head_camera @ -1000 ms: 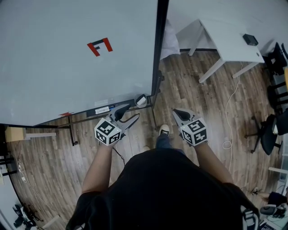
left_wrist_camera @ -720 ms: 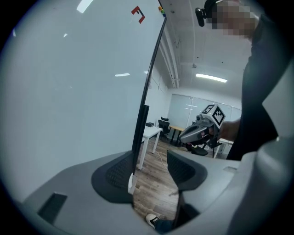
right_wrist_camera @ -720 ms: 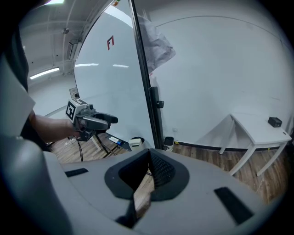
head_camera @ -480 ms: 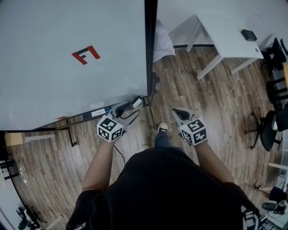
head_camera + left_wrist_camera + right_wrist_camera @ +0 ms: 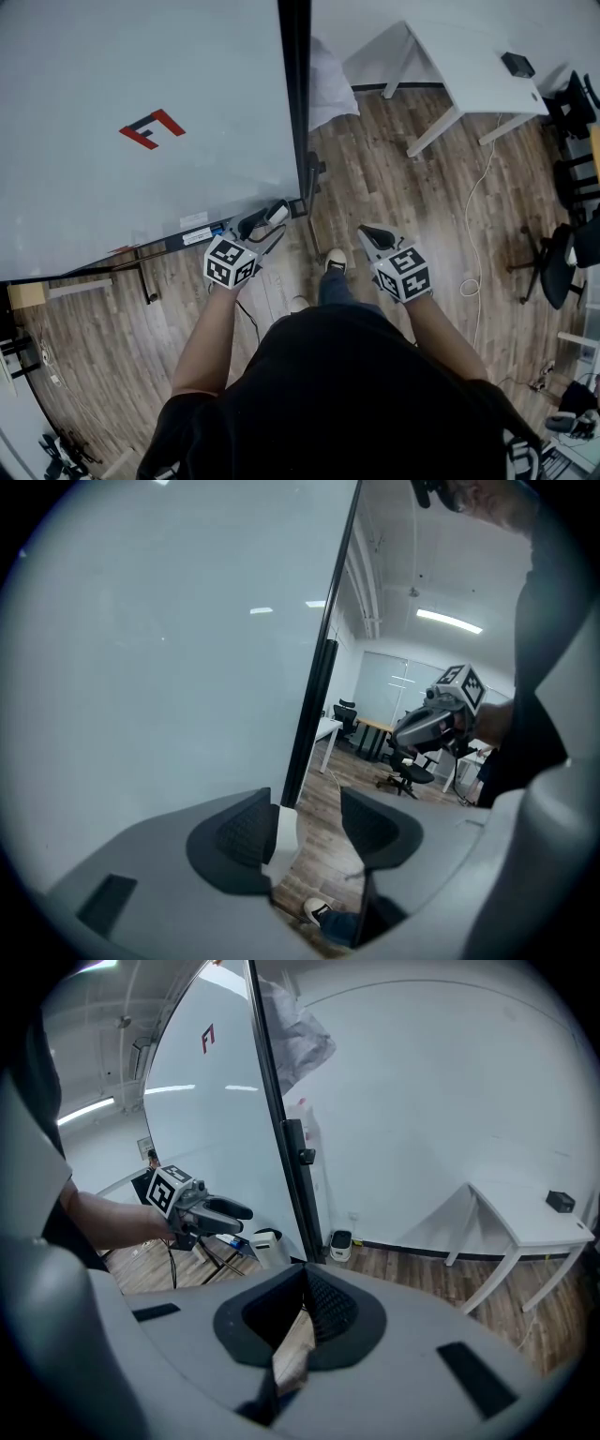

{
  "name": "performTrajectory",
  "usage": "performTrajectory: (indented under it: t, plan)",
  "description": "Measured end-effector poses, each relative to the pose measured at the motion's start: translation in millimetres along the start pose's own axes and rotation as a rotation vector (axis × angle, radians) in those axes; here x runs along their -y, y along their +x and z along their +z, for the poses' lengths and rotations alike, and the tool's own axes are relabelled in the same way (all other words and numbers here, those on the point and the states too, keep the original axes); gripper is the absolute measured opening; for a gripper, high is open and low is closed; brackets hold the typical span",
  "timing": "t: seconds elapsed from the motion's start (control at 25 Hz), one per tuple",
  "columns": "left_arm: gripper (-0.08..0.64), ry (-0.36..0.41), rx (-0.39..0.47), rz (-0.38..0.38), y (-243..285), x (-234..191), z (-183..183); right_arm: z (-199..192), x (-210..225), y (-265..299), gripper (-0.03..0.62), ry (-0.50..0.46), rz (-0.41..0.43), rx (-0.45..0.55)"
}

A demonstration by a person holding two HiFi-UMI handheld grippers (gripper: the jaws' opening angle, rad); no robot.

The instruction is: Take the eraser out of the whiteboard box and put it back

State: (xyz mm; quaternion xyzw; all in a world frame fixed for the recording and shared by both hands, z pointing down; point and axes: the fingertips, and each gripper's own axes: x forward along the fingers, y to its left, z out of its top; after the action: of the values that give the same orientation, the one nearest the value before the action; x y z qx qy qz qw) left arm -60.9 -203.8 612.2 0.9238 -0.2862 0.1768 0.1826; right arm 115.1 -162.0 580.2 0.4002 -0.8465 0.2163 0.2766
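Through the head view I see a wood-plank floor (image 5: pixel 394 187) running under everything. Up at the right stands a white tabletop (image 5: pixel 469 84) on slanted legs, and a small black device (image 5: pixel 517 65) lies near its far corner. A white cable (image 5: pixel 467 287) trails over the floor below it. Black office chairs (image 5: pixel 561 267) crowd the right edge. A white cloth (image 5: pixel 328 89) hangs near the wall, and a tan cardboard box (image 5: pixel 26 296) sits at the far left.

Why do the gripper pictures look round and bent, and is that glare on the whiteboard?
Left gripper view: wide-angle lens, dark corners, ceiling lights mirrored as pale streaks on the whiteboard. Right gripper view: the board's black frame bows. Head view: sharp, evenly lit.
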Motion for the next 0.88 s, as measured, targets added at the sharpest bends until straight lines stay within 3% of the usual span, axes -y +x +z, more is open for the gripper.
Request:
performTrajectory:
  t: [0.88]
  plan:
    - [0.242, -0.013, -0.119, 0.032, 40.0, -21.7, -30.1, -16.2, 27.4, 10.1, -0.005, 0.036, 0.001, -0.040]
